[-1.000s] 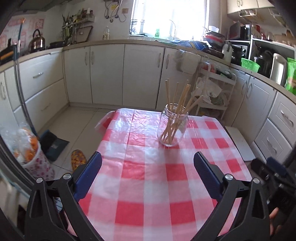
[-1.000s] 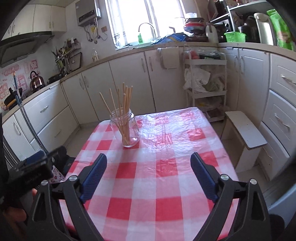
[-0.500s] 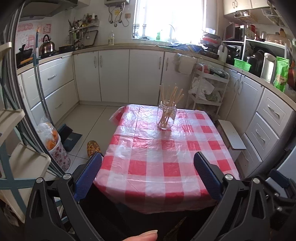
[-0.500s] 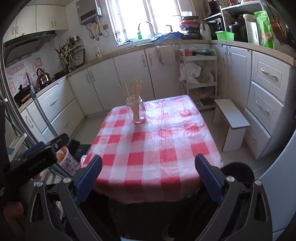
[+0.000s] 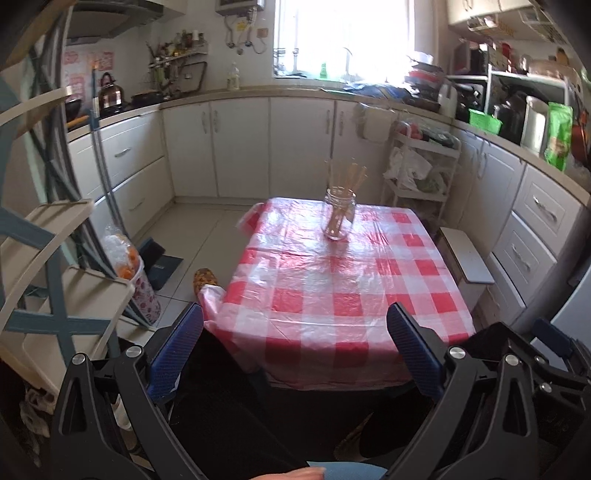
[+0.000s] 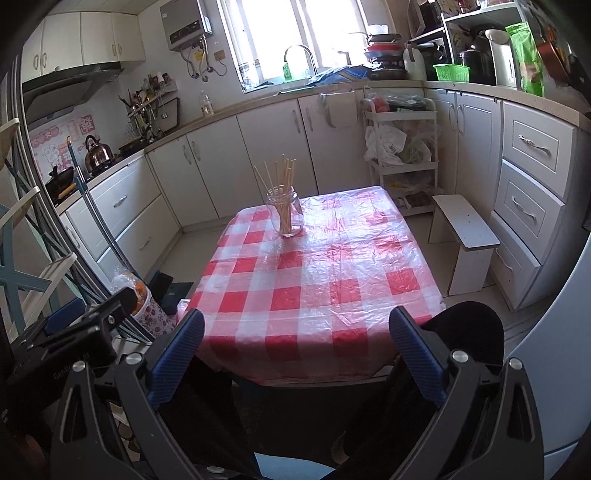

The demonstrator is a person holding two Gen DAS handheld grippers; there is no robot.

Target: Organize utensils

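1. We see the white kitchen cabinets [image 5: 240, 147] running across the upper half of the frame in both views, under a counter with a bright window [image 5: 343, 33] at the top centre
2. In the middle of each frame stands the table, covered by a red-and-white checked plastic tablecloth [image 5: 332, 288]; its near edge hangs down just above the gripper fingers
3. At the right of the right wrist view we see a small white stool [image 6: 465, 229] beside the table, and behind it a white trolley rack [image 6: 399, 155] stuffed with bags
4. Our left gripper [image 5: 295, 347] fills the bottom of the left wrist view, its blue-padded fingers [image 5: 177, 350] spread wide with nothing between them, held back from the table's near edge
5. Our right gripper [image 6: 295, 350] sits the same way at the bottom of the right wrist view, its jaws wide apart and holding nothing
6. At the lower left of the right wrist view we see the black body of the other gripper [image 6: 74, 343]
7. The glass jar [image 5: 339, 214] stands upright on the far part of the tablecloth, upper centre of the frame, well apart from both grippers
8. A bundle of wooden chopsticks [image 6: 282, 192] stands in the jar, the tips fanning out above its mouth
9. A steel kettle [image 6: 96, 149] sits on the counter at the upper left
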